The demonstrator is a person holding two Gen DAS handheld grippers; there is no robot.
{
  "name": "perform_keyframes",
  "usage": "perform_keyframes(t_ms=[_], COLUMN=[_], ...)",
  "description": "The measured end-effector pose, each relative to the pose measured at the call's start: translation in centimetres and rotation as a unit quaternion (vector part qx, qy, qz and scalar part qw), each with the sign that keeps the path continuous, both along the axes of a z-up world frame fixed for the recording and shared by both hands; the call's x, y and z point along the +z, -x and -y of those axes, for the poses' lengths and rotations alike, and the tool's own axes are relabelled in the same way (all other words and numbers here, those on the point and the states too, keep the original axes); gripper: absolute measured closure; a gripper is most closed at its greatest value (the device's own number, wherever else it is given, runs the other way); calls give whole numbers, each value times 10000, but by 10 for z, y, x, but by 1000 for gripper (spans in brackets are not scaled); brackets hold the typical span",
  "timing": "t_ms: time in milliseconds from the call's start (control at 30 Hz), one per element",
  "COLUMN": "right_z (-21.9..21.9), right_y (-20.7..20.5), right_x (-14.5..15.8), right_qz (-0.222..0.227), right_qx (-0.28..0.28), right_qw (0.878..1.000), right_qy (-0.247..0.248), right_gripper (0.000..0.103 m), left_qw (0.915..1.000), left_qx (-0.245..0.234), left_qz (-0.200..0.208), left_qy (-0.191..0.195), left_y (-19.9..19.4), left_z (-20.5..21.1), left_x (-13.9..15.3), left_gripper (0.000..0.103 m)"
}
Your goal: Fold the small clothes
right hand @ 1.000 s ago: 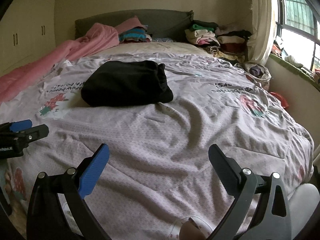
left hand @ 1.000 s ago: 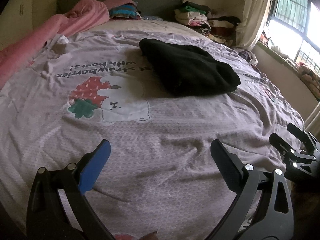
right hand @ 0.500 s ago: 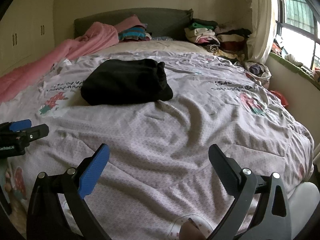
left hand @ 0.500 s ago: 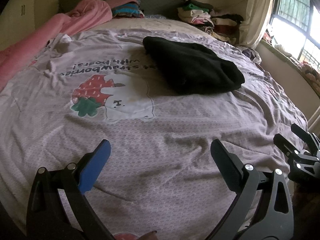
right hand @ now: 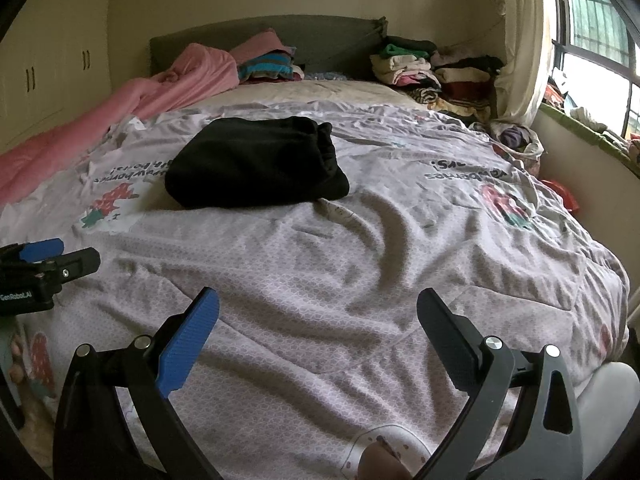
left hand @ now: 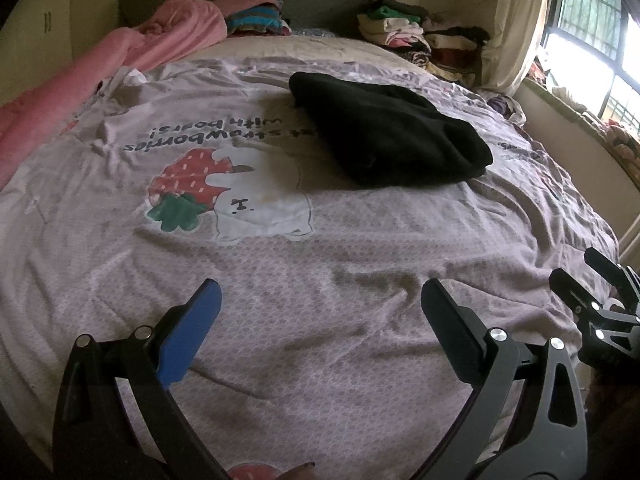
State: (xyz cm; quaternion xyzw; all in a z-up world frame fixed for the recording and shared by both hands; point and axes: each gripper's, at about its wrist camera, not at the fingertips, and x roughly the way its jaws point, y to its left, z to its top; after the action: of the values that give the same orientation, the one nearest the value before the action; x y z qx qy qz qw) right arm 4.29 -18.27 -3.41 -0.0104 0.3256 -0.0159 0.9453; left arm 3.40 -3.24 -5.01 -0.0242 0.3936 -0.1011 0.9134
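A folded black garment [left hand: 384, 128] [right hand: 256, 168] lies in the middle of the bed on a lilac duvet [left hand: 320, 272] [right hand: 360, 264] printed with a strawberry and a bear. My left gripper [left hand: 320, 300] hangs open over the near part of the duvet, well short of the garment, with nothing between its fingers. My right gripper [right hand: 318, 308] is open too, over the near duvet to the right. Each gripper shows at the edge of the other's view: the right gripper [left hand: 592, 292], the left gripper [right hand: 52, 256].
A pink blanket [left hand: 120, 64] [right hand: 140, 96] runs along the left side. Piles of folded clothes [left hand: 420, 40] [right hand: 432, 72] sit at the headboard [right hand: 320, 36], far right. A curtain and window [right hand: 592, 40] lie to the right, with a wardrobe [right hand: 52, 60] on the left.
Both views have shifted slightly forward and tilted down over the bed; the black garment sits a little lower in frame. Both grippers stay open and hold nothing.
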Motion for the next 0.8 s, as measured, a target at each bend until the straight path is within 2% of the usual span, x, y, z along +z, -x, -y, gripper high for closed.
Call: perform_keyframes(t_ms=[800], right_z=[-1], right_y=[3], right_x=[-1], right_qz=[2], right_qx=[-146], right_qw=[9999], right_qy=[12], right_gripper=[4], left_qw=[9999], left_qx=[72], left_qz=[-90], left_qy=[-62], left_y=[-1], left_z=[-2], left_x=[-2], left_gripper=[9])
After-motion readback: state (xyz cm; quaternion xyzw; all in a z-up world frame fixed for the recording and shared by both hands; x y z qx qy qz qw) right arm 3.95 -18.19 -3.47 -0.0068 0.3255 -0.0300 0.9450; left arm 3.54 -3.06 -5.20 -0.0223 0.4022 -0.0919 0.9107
